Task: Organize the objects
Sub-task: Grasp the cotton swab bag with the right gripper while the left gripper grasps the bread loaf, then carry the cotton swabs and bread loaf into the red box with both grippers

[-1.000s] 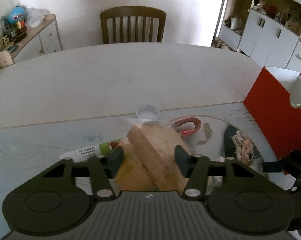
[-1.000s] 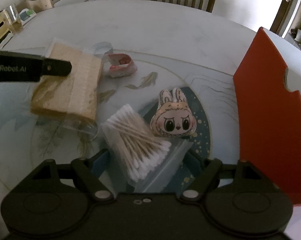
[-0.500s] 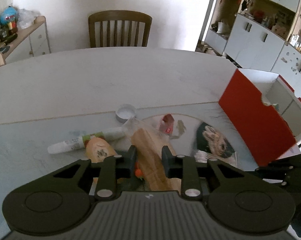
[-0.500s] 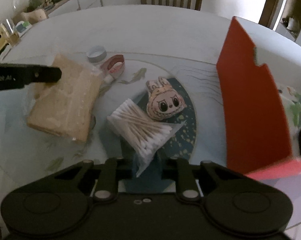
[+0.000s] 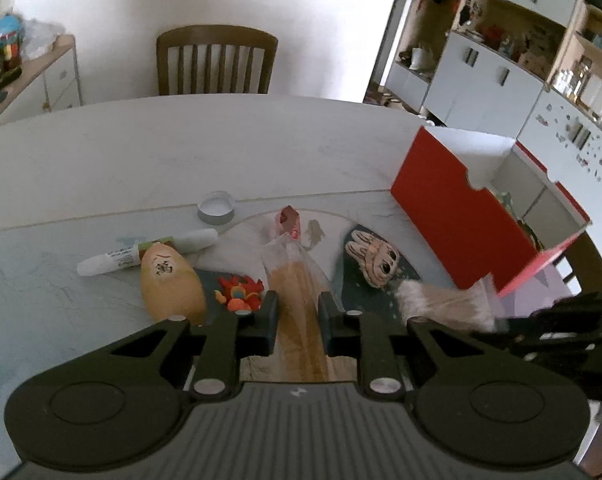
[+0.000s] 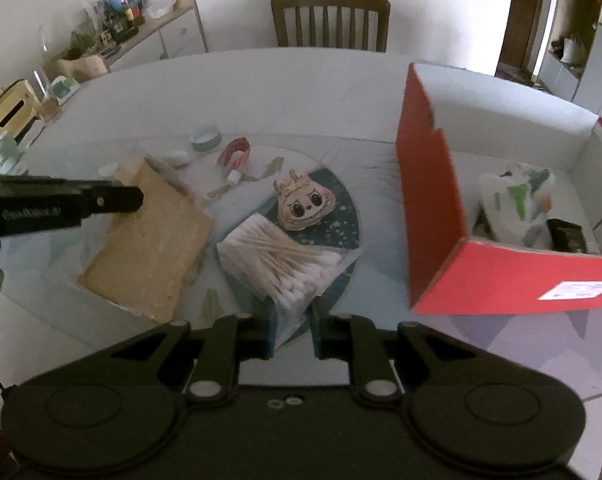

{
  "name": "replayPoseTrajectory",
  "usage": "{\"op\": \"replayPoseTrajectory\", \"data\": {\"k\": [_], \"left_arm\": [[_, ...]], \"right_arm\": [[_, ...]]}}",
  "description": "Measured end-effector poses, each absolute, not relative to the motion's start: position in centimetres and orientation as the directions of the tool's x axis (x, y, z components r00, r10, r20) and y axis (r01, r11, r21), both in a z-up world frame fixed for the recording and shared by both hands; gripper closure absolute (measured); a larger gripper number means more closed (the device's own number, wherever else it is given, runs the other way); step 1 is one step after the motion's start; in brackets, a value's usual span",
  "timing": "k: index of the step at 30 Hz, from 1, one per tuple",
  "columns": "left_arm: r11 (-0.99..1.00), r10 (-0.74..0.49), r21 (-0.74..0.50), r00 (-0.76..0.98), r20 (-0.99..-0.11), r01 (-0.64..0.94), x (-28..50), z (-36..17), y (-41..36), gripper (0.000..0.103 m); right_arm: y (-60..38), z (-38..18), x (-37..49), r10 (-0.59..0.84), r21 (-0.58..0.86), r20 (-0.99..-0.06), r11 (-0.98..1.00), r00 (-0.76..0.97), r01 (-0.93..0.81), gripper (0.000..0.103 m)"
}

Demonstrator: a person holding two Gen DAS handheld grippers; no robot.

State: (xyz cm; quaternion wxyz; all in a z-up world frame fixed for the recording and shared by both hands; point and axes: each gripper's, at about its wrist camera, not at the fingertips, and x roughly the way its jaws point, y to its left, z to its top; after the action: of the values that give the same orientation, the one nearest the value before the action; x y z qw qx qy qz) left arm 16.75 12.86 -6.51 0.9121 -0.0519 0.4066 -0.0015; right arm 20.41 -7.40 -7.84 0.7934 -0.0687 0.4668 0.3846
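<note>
Cotton swab bag (image 6: 279, 258): clamped between right gripper (image 6: 293, 322) fingers, lifted above table (image 6: 301, 92) beside red box (image 6: 429, 216). Tan bagged pack (image 5: 299, 308): left gripper (image 5: 297, 318) fingers, just closing, pinch it, raised over table.

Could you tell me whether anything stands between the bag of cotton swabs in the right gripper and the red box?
Nothing visible does. The right gripper holds the bag of cotton swabs, and only bare table lies between it and the red box, whose open top is unobstructed.
</note>
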Motion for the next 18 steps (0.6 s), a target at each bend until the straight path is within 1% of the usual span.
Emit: {"op": "replayPoseTrajectory", "data": {"k": [7,18], "left_arm": [[0.993,-0.073,-0.115,0.687,-0.723,-0.015,15.6,-5.6,11.6,0.085],[0.987,-0.141,-0.155,0.737,-0.661,0.049,15.7,-1.3,8.0,0.086]], "right_arm": [[-9.6,-5.9,20.3,0.568,0.259,-0.770,0.695,0.291,-0.671,0.087],[-14.0,-2.9,21.6,0.593,0.263,-0.724,0.709,0.353,-0.654,0.087]]}}
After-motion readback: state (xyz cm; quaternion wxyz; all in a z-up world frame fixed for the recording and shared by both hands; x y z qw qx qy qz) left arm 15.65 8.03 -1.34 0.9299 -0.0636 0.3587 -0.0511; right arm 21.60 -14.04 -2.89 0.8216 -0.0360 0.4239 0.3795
